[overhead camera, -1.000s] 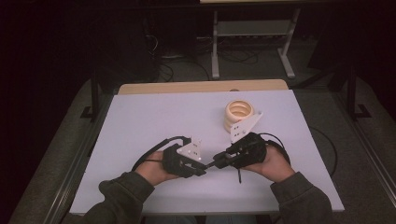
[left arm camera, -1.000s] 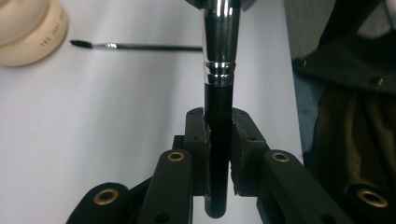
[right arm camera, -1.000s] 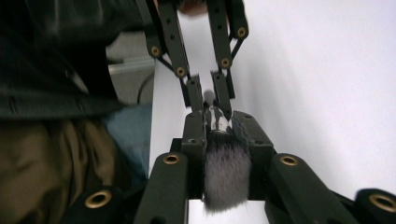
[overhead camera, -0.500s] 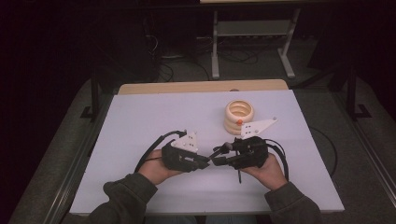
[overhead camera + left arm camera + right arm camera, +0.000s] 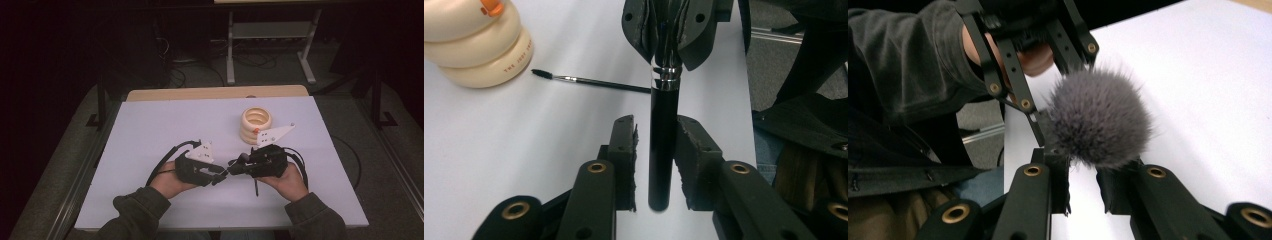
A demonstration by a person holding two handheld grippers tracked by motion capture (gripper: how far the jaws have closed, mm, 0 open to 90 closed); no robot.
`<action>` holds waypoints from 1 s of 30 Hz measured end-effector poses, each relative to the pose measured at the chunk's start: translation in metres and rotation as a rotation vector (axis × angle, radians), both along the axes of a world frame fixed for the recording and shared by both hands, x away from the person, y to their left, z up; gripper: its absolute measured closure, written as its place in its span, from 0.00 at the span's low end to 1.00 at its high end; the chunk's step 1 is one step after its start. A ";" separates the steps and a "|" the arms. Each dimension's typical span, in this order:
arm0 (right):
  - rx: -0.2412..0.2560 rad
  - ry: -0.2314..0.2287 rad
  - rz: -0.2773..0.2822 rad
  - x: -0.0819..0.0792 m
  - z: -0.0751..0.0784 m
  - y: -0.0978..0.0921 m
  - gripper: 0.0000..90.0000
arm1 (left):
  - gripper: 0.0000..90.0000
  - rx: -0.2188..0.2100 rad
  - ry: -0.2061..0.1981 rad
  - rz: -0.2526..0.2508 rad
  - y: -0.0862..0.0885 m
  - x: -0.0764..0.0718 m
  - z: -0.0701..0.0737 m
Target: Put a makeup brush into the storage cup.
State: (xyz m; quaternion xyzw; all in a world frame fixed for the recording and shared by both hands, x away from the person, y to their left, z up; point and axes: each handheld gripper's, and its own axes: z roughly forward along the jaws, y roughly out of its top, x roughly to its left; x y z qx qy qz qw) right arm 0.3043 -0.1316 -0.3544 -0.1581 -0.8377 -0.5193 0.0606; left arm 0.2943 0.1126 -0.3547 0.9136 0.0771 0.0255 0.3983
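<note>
**Brush spans the gap between two grippers**

The left gripper has its jaws parted a little — the black handle of the makeup brush lies between the pads, a sliver of daylight showing on either side, so not yet clamped. The brush's long axis runs straight from one gripper to the other, low above the white table. The right gripper has the brush gripped near its ferrule — the fluffy head bulges past its jaws. Beyond, a thin brush lies beside stacked cream rings.
</note>
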 end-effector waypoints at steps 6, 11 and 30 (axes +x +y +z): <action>-0.038 0.003 -0.016 0.003 0.003 -0.004 0.84 | 0.71 -0.009 0.004 0.023 0.006 0.000 -0.001; -0.062 0.019 -0.040 0.007 0.004 -0.008 0.84 | 0.68 0.003 0.000 0.058 0.012 -0.001 -0.005; -0.113 0.025 -0.083 0.020 0.011 -0.019 0.84 | 0.61 0.002 -0.010 0.126 0.027 -0.001 -0.016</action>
